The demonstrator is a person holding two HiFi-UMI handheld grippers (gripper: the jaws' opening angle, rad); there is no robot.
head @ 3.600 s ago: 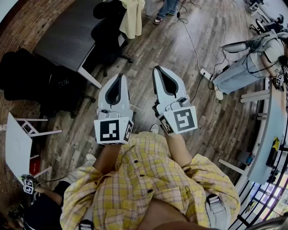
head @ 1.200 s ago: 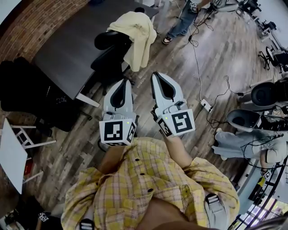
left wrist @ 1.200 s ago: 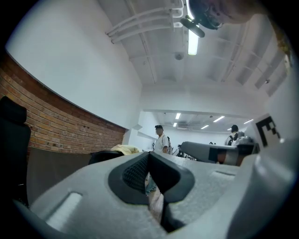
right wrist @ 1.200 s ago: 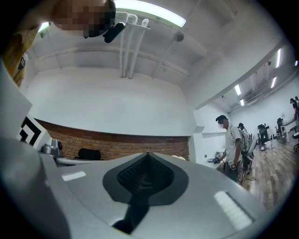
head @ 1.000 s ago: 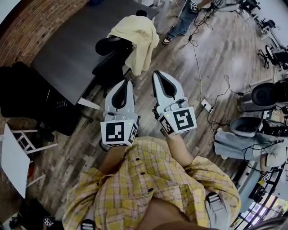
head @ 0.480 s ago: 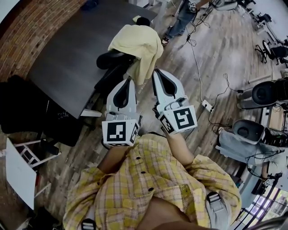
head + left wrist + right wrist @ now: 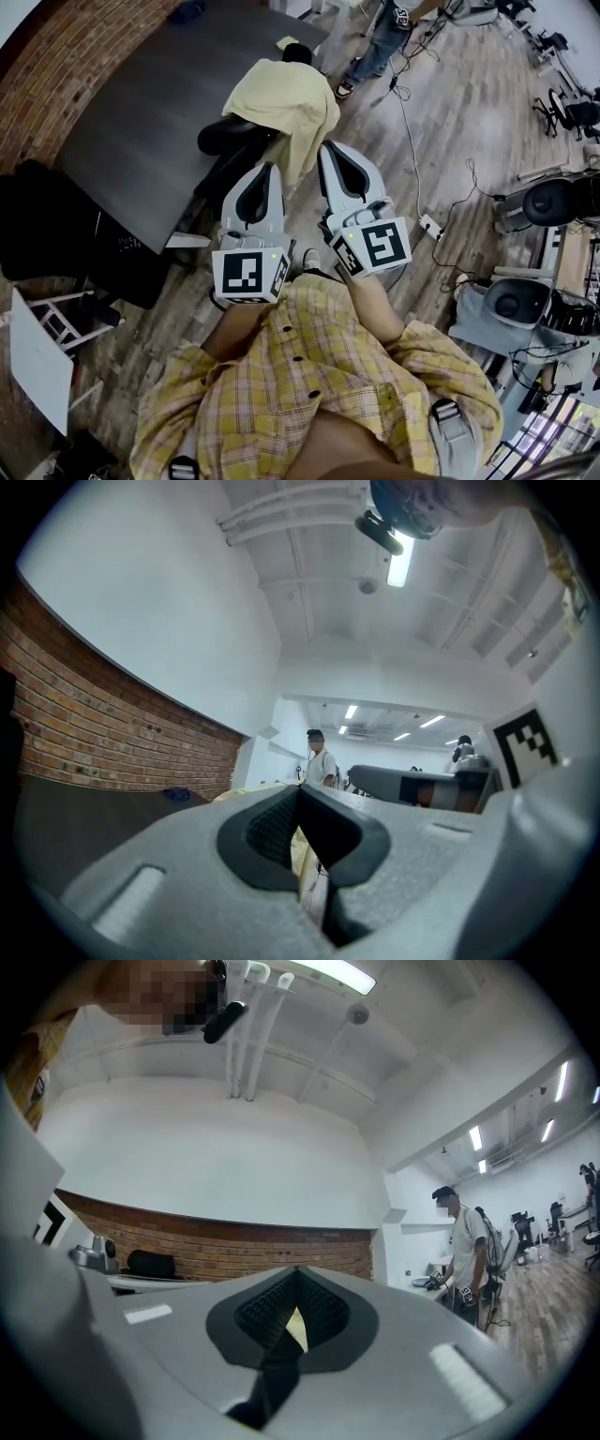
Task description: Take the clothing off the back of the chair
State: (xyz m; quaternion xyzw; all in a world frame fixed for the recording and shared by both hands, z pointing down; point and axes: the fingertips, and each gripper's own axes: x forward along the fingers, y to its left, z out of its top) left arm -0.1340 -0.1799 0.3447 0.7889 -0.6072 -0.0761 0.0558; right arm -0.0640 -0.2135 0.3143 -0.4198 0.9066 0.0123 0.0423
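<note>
Straight ahead of you, the pale yellow clothing (image 7: 281, 98) hangs over the back of the black chair (image 7: 228, 139), draped down the side that faces you. The chair sits tucked against the edge of the dark counter (image 7: 131, 103). You hold both tools level, side by side, tips aimed at the clothing. Your left tool (image 7: 271, 168) has its jaws together with nothing between them. Its tip is just short of the lower hem; contact can't be told from the head view. Your right tool (image 7: 329, 148) also has its jaws together and empty, just beside the clothing's right edge. A sliver of yellow cloth shows past the closed jaws in each gripper view. On the wood floor (image 7: 450, 122) to your right lies a white power strip (image 7: 431, 225) with its cable. A person (image 7: 466, 1251) stands well off, near the brick wall (image 7: 234, 1246).
</note>
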